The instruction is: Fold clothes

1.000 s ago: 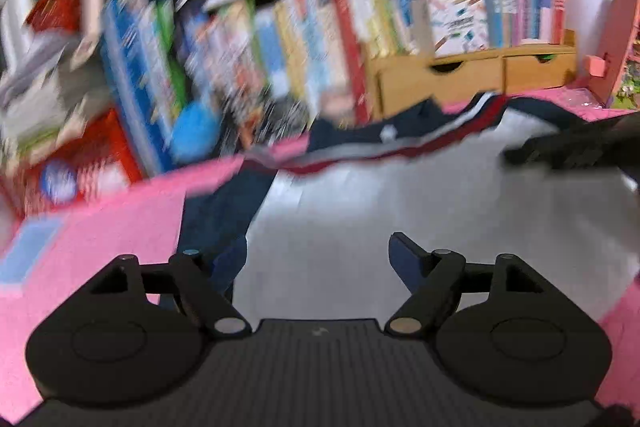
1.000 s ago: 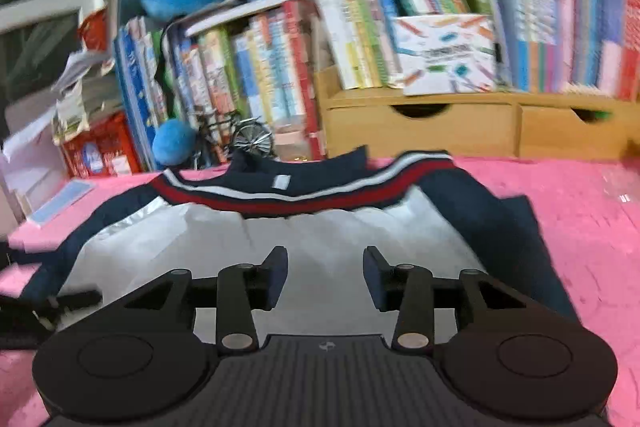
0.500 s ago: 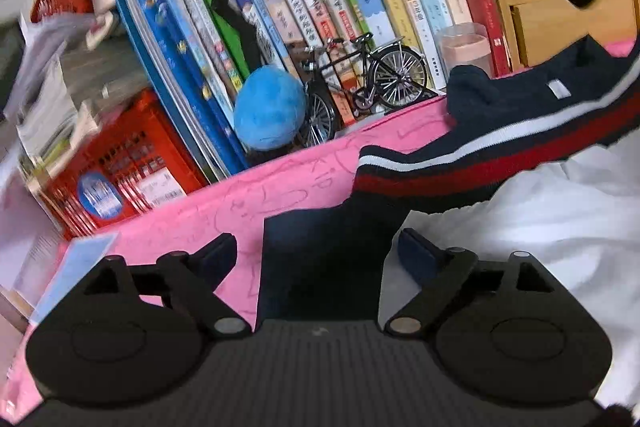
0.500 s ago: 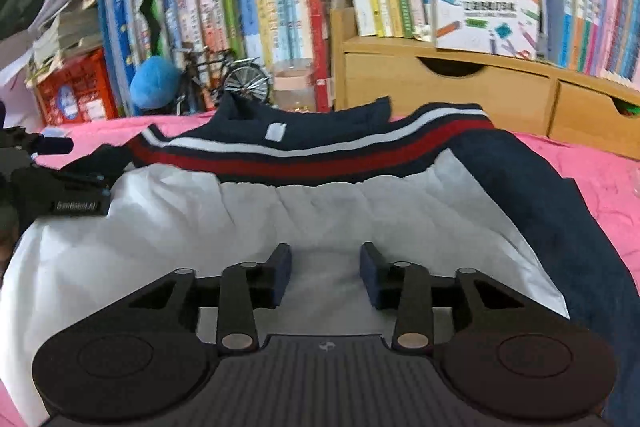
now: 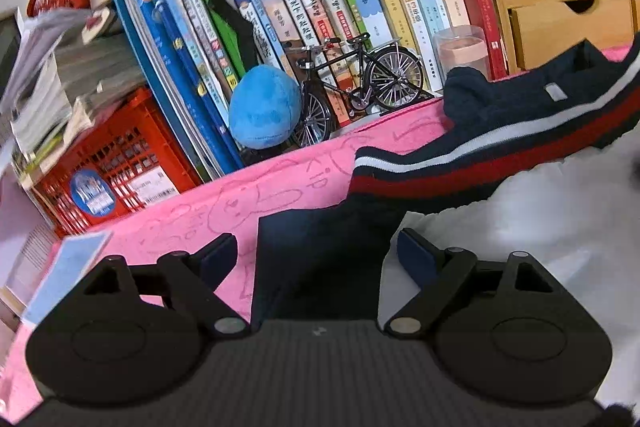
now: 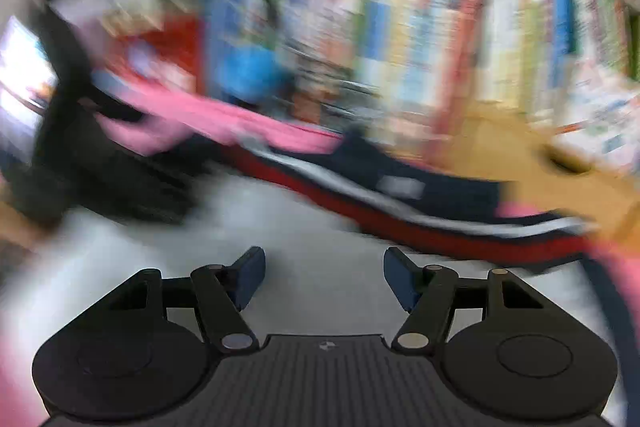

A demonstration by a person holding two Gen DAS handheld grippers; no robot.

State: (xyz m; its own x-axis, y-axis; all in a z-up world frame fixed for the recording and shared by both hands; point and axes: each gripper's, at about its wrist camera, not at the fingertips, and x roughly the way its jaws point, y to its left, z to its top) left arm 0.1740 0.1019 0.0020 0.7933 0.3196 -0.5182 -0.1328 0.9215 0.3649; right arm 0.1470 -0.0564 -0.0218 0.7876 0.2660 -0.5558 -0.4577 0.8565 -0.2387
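Left wrist view: left gripper (image 5: pixel 316 259) has swung from the white body to the navy sleeve edge of the navy, white and red-striped shirt (image 5: pixel 480 155) on the pink table cover (image 5: pixel 280 187), released, straddling it. Right wrist view: blurred; right gripper (image 6: pixel 324 277) opening above white cloth, empty. Likely sleeve fold next.

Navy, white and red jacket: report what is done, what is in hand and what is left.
Done: the navy, white and red jacket lies spread on the pink table cover; no fold is visible. In hand: nothing. The left gripper is open over the navy sleeve; the right gripper is opening above the white panel, pads clear. Left: grasping and all folding.
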